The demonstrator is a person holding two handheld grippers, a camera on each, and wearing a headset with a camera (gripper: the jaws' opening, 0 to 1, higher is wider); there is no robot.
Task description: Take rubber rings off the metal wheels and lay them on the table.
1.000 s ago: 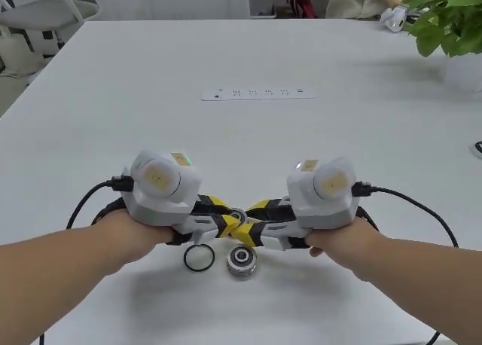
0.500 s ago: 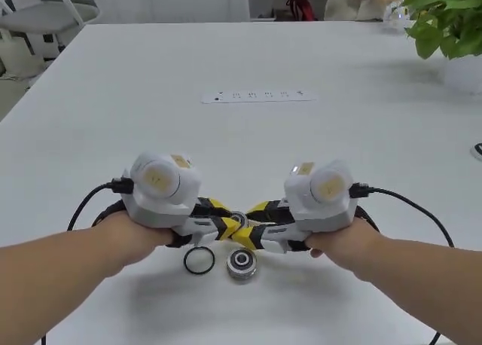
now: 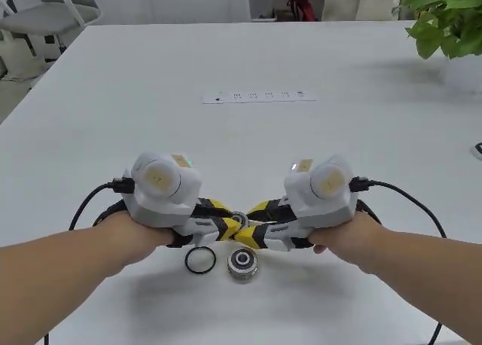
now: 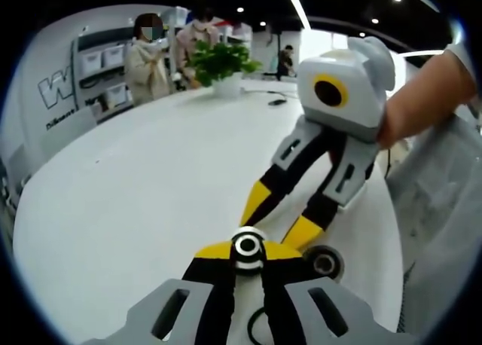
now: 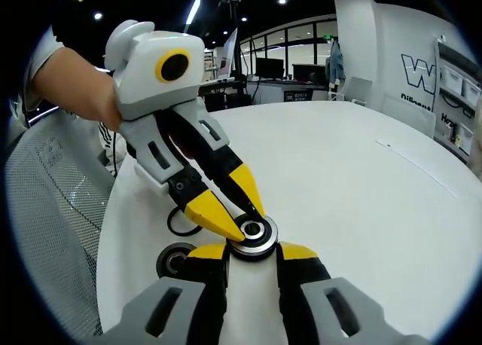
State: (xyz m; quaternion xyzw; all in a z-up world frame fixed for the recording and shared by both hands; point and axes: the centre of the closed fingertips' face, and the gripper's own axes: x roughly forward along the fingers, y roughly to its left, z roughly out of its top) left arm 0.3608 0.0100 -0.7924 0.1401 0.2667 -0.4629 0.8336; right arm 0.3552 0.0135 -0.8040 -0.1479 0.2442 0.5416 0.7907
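Little has shifted over the last second. Both grippers stay locked tip to tip over the near part of the table [image 3: 301,134], and the right gripper [image 3: 254,230] has only rolled slightly.

In the head view it meets the left gripper [image 3: 226,226] on a metal wheel [image 3: 238,219] held just above the tabletop. A loose rubber ring [image 3: 199,260] and a bare wheel [image 3: 242,261] lie beneath them, side by side and not touching.

In the left gripper view, its jaws are drawn together with the held wheel face-on at their tips. The right gripper reaches in from the right.

In the right gripper view, its own yellow tips sit either side of the wheel and appear clamped on it. The left gripper's tips are pinched onto the wheel's rim, where a dark band runs.

The step in hand looks like peeling this wheel's ring. The right clamp should stay firm on the metal. The left should nip only the rubber and roll it off over one edge, not tug it straight. Working low over the table means a slipped wheel cannot roll far.
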